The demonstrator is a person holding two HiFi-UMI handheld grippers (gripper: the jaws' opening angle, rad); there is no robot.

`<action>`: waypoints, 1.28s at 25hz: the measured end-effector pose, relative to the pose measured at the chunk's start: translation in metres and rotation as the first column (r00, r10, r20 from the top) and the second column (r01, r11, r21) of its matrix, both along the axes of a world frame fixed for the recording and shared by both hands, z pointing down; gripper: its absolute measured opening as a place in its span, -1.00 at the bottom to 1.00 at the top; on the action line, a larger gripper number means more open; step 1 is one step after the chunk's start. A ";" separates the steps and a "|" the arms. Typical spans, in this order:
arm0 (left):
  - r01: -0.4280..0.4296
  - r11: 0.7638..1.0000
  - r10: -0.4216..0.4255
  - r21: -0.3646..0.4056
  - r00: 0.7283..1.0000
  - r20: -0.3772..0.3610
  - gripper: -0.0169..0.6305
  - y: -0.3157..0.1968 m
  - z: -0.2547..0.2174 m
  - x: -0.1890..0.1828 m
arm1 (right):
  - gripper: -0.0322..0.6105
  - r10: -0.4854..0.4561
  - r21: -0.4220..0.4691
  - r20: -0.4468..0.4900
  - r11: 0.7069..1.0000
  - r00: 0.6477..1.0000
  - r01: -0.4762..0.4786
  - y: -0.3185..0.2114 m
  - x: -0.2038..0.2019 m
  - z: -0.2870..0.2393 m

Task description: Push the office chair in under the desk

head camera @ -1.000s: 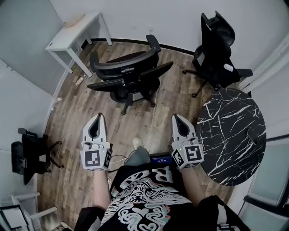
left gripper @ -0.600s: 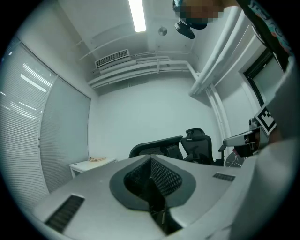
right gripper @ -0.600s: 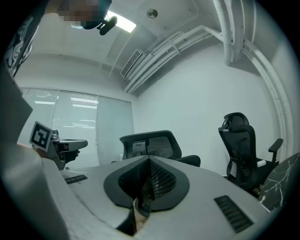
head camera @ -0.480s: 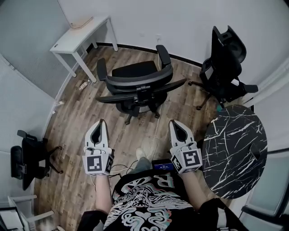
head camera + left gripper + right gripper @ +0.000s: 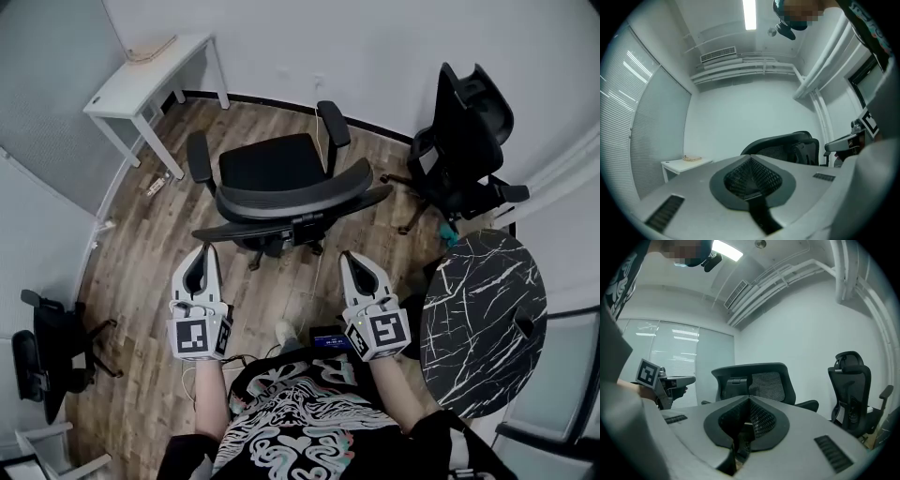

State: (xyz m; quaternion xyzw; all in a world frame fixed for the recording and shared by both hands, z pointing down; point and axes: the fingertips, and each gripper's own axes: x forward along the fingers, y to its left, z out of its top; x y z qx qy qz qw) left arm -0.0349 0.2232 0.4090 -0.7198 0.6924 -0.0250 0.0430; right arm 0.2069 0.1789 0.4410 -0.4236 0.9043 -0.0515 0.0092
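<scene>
The black office chair (image 5: 275, 183) stands on the wood floor, its curved backrest (image 5: 298, 208) turned toward me and its seat facing the white desk (image 5: 148, 71) at the far left by the wall. My left gripper (image 5: 203, 248) is shut and empty, just short of the backrest's left end. Shut and empty too, my right gripper (image 5: 345, 254) is a little short of the backrest's right side. The left gripper view shows the backrest (image 5: 783, 144) and the desk (image 5: 687, 162) past the closed jaws. In the right gripper view the backrest (image 5: 753, 379) fills the middle.
A second black chair (image 5: 464, 141) stands at the back right, also in the right gripper view (image 5: 851, 386). A round black marble table (image 5: 483, 314) is close on my right. Another dark chair (image 5: 42, 347) sits by the left wall. A cable lies on the floor near the desk.
The chair has come closer and lower in the head view, and both grippers now sit just behind its backrest. Both jaws stay shut.
</scene>
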 end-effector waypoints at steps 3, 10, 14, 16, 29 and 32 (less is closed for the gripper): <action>-0.034 0.999 0.034 0.015 0.999 0.001 -0.88 -0.015 0.004 -0.007 | -0.80 0.013 -0.013 -0.012 1.000 1.000 -0.013 -0.009 -0.009 0.007; -0.085 0.996 0.087 0.023 0.994 -0.062 -0.88 -0.037 0.008 -0.018 | -0.67 -0.036 0.033 -0.046 0.999 0.998 0.037 -0.008 -0.028 0.004; -0.092 0.996 0.092 0.023 0.995 -0.022 -0.84 -0.047 0.008 -0.018 | -0.65 -0.052 0.003 -0.017 0.999 0.998 0.052 -0.021 -0.034 0.012; -0.073 0.997 0.074 0.030 0.997 -0.027 -0.84 -0.053 0.010 -0.022 | -0.64 -0.080 -0.017 -0.013 0.997 0.997 0.080 -0.026 -0.043 0.017; -0.183 0.979 0.187 -0.093 0.982 0.032 -0.50 -0.080 0.042 -0.013 | -0.46 -0.073 -0.067 -0.062 0.995 0.995 0.069 -0.036 -0.052 0.031; -0.215 0.970 0.223 -0.115 0.973 0.054 -0.27 -0.090 0.043 -0.007 | -0.46 -0.057 -0.073 -0.073 0.996 0.996 0.052 -0.038 -0.052 0.032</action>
